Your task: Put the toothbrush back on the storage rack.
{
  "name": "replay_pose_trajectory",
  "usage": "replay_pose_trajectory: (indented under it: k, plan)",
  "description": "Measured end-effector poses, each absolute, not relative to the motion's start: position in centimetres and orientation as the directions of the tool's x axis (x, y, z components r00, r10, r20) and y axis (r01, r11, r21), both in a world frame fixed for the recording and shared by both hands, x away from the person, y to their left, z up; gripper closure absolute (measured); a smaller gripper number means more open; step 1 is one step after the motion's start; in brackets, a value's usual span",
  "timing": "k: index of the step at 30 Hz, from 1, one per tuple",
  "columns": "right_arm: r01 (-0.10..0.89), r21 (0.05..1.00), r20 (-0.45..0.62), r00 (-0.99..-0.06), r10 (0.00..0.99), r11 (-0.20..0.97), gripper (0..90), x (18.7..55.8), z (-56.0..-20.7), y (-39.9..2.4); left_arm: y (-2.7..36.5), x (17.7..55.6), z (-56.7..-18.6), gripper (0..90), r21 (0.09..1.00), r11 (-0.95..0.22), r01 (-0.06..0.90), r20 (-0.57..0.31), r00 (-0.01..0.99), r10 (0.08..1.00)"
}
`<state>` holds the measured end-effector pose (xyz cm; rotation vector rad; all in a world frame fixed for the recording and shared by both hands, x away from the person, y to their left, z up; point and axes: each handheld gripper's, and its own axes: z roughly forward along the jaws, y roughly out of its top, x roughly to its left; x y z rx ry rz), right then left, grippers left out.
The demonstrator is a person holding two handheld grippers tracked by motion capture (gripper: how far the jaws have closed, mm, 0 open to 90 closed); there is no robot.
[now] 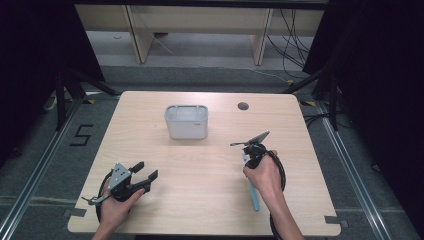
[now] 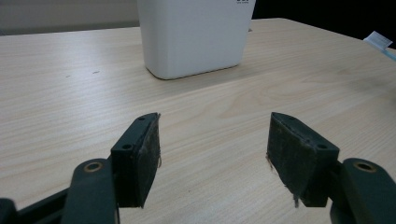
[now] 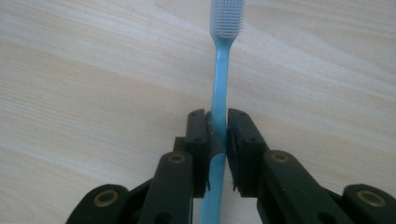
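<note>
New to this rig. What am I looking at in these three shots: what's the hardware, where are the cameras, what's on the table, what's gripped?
There is no robot arm here. A person sits at a wooden table and holds a hand-operated two-jaw gripper in each hand.

The wide shot comes from a fixed camera above the person, looking forward and down. The other two come from cameras that ride on the grippers and look along their black jaws.

In the high view the left gripper is at the lower left; its own view shows the jaws wide apart with nothing between them. The right gripper is closed on the handle of a light blue toothbrush, bristle end pointing away from the camera.

A white, open-topped container stands towards the far side of the table. Both grippers are apart from it.
</note>
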<state>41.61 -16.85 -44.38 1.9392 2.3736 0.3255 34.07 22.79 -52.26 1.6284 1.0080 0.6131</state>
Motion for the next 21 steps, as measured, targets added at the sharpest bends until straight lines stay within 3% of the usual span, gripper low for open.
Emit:
replay_pose_trajectory:
  k: [3, 10, 21]
  plan:
    - [0.948, 0.236, 0.085, -0.240, 0.967, 0.214, 79.7, 41.66, -44.37, -17.15, 22.79, 34.05, -52.26, 34.1, 0.951, -0.065, 0.302, -0.103, 0.508, 0.855]
    - [0.950, 0.271, 0.117, -0.193, 0.974, 0.155, 79.7, 41.36, -43.86, -16.90, 22.83, 33.99, -52.27, 34.1, 0.953, -0.064, 0.295, -0.100, 0.510, 0.854]
    - [0.906, 0.383, 0.126, -0.246, 0.961, 0.182, 79.7, 40.80, -43.69, -17.37, 22.87, 33.76, -52.29, 34.5, 0.959, -0.061, 0.278, -0.095, 0.514, 0.853]
